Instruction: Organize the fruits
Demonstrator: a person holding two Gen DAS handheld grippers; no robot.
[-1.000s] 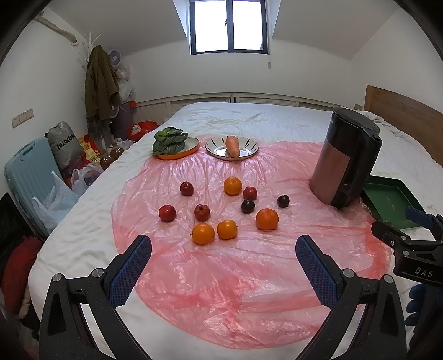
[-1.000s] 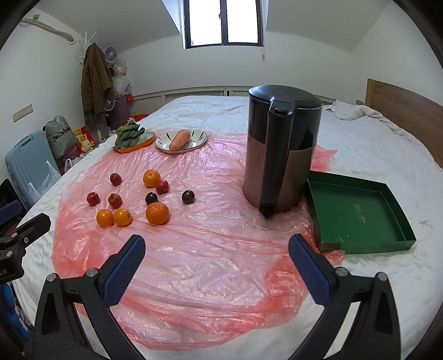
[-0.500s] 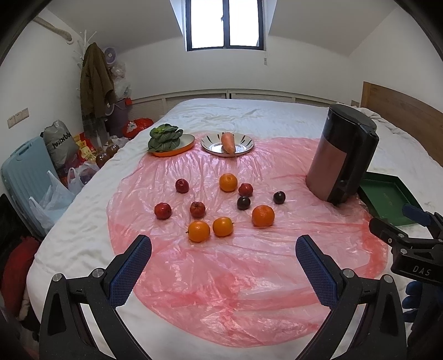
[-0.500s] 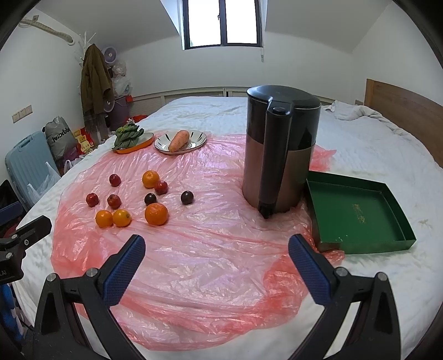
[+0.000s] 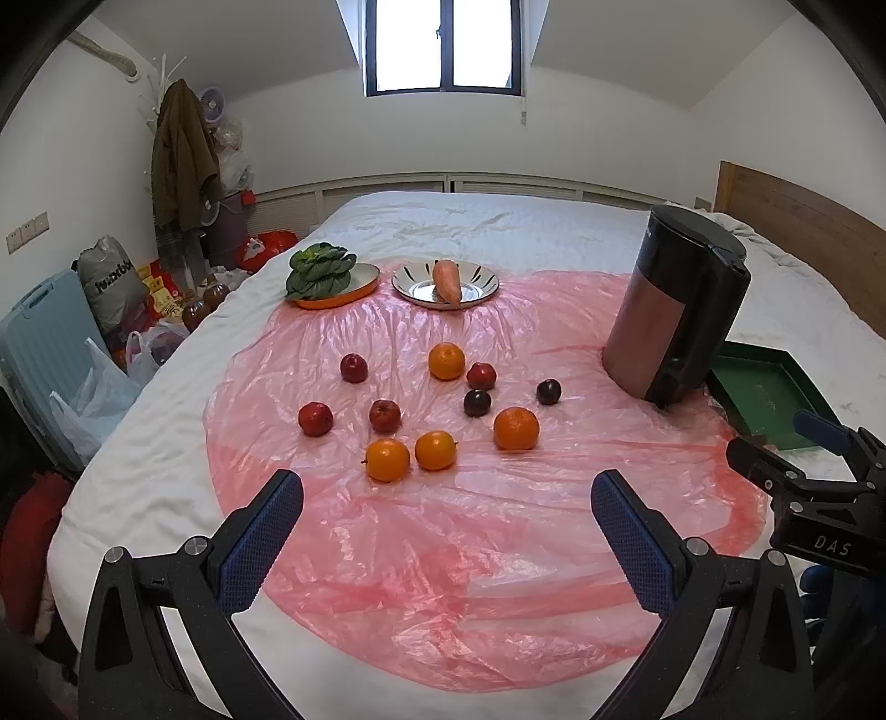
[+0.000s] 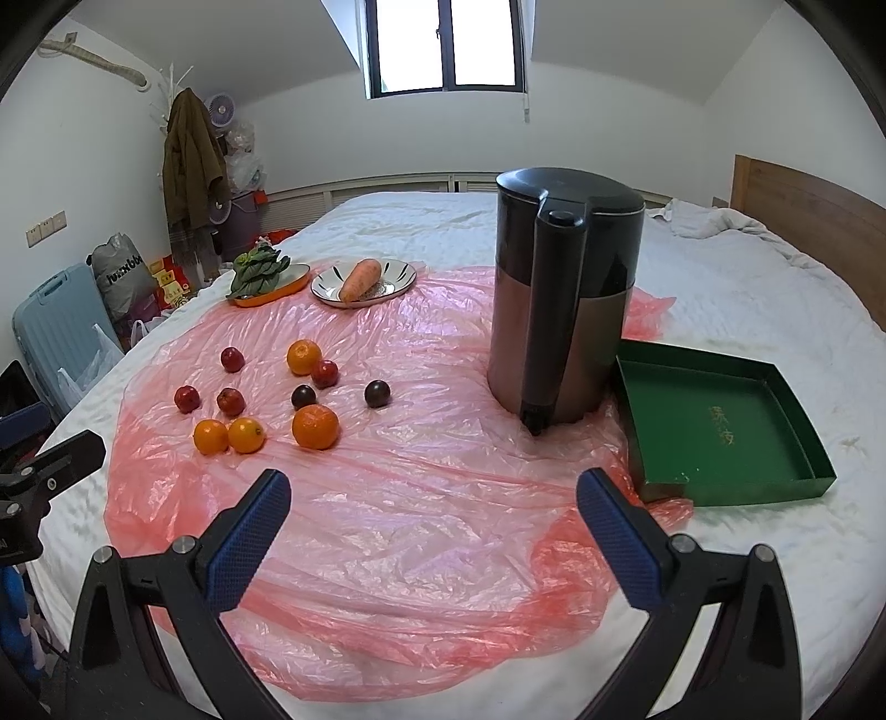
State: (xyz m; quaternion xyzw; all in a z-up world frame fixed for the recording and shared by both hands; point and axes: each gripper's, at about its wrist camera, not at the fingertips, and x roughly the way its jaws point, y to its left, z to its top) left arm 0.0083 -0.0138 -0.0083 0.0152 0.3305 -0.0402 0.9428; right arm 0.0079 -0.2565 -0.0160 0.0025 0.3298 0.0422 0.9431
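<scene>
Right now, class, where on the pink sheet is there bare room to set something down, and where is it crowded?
Free: the near pink sheet, between the oranges and the bed's near edge, and the strip between the fruit and the kettle. The green tray holds nothing. Crowded: the fruit cluster mid-sheet.

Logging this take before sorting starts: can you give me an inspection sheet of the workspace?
Surface: white bed under a crumpled pink plastic sheet.
Job's things: four oranges, six smaller red and dark fruits, loose on the sheet; green tray holds no fruit.
Clutter: kettle, carrot plate, greens plate.
Grippers: left hand-held gripper and right hand-held gripper open, holding nothing.
Cables: nothing seen.
Surroundings: window, suitcase, bags.
</scene>
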